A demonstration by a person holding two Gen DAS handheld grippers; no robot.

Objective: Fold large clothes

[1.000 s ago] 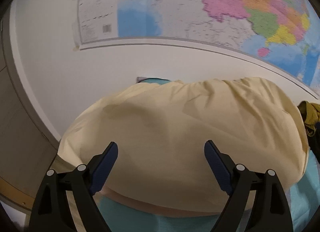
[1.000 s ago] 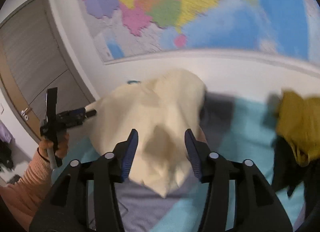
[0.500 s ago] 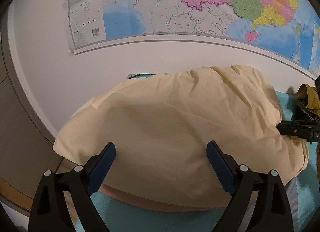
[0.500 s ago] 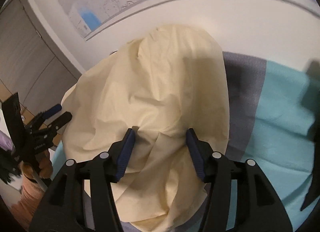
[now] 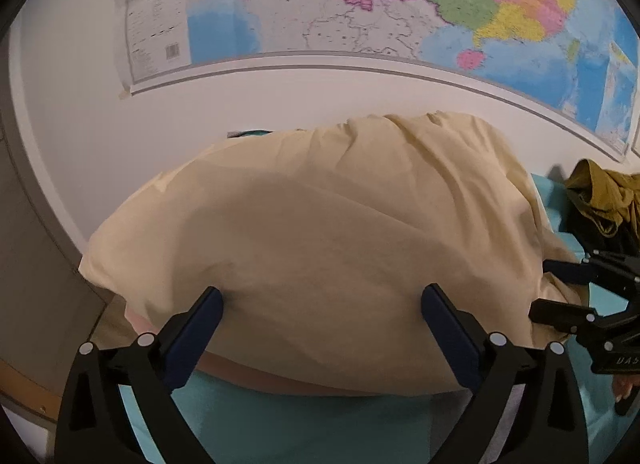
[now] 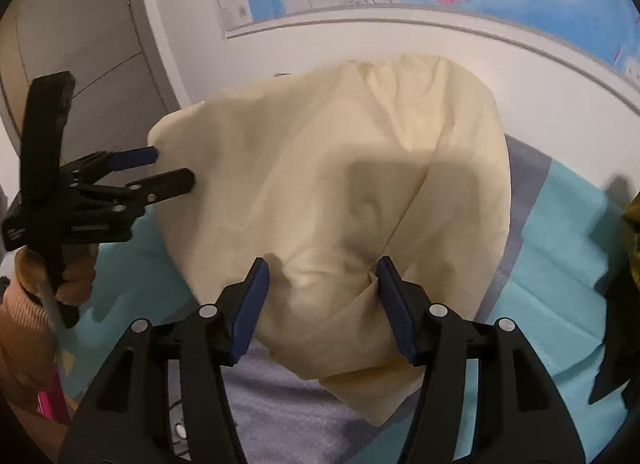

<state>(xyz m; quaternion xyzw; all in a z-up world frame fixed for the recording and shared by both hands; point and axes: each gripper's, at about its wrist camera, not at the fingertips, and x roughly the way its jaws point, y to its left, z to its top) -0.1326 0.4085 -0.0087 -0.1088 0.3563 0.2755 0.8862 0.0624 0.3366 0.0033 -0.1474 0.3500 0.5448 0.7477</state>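
Cream cloth garment (image 5: 320,232) lies spread on the teal cover (image 6: 560,248), ahead of and beneath both sets of fingers. Left gripper (image 5: 320,304) stands spread wide, jaws just opened further, nothing pinched. Right gripper (image 6: 320,276) is also released, jaws just opening, a raised ridge of cloth between them but pads not pressing. Judged: one fold looks laid; further folds remain. Fabric is thin, softly creased, edges uneven, near corner hanging past the fingers.

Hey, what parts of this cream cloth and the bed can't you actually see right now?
- Cream cloth, left wrist view: near edge hidden behind left tongs.
- Olive garment, both views: cut off by frame edge.
- Bed cover: mostly hidden under the cloth.
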